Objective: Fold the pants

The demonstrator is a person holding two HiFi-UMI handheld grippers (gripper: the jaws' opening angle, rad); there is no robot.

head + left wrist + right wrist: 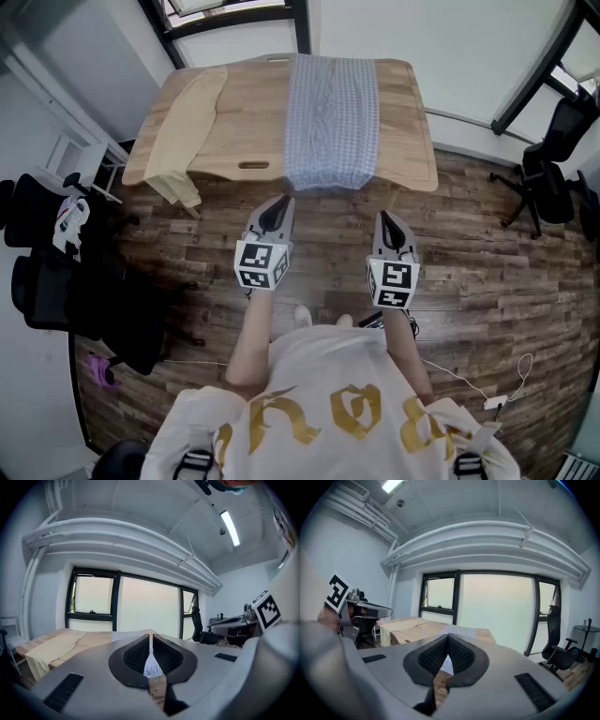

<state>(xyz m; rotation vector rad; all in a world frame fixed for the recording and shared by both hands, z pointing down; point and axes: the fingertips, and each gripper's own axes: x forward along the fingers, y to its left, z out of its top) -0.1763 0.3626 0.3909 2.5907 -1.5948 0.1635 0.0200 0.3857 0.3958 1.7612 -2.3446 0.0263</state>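
Checked pants [332,122] are laid across the bench [253,112], overhanging its near edge. Left tool [277,208] and right tool [389,225] are held closed and empty, short of that edge.

Left claw [278,203], right claw [386,218] closed (empty).

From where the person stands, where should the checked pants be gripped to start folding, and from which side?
Likely the near end of the checked pants, which hangs over the table edge. Come from the person's side, left tongs on its left corner, right tongs on its right: that end hangs free of the wood. Both are shut, so open first.
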